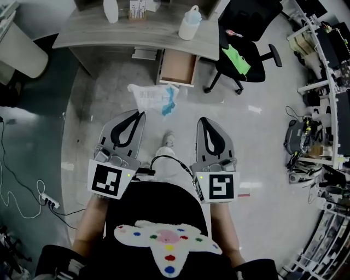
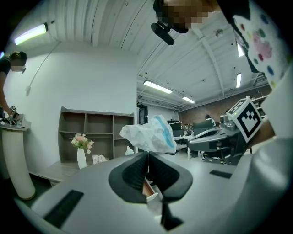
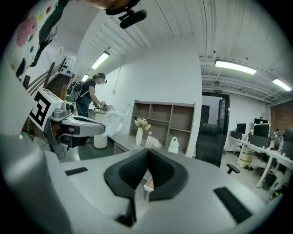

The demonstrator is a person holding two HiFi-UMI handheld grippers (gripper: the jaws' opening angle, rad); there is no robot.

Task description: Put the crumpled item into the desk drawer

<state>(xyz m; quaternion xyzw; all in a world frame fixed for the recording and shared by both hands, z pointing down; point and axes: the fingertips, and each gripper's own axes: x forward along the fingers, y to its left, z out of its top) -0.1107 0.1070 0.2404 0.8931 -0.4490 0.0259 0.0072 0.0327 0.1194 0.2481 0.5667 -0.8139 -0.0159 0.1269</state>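
A crumpled white plastic bag with blue print (image 1: 156, 98) hangs over the floor, pinched at the tip of my left gripper (image 1: 143, 114). In the left gripper view the bag (image 2: 149, 135) bulges just above the closed jaws of the left gripper (image 2: 147, 153). The desk drawer (image 1: 178, 68) stands pulled open ahead, under the grey desk (image 1: 98, 33), and its inside looks bare. To the right, my right gripper (image 1: 201, 119) is shut with nothing in it, as the right gripper view also shows (image 3: 147, 151). That view catches the bag (image 3: 112, 119) too, at its left.
A black office chair (image 1: 243, 54) with a green item on its seat stands right of the drawer. A white jug (image 1: 188, 24) and a bottle (image 1: 111, 10) sit on the desk. A power strip with cables (image 1: 46, 201) lies on the floor at left. Cluttered shelving lines the right.
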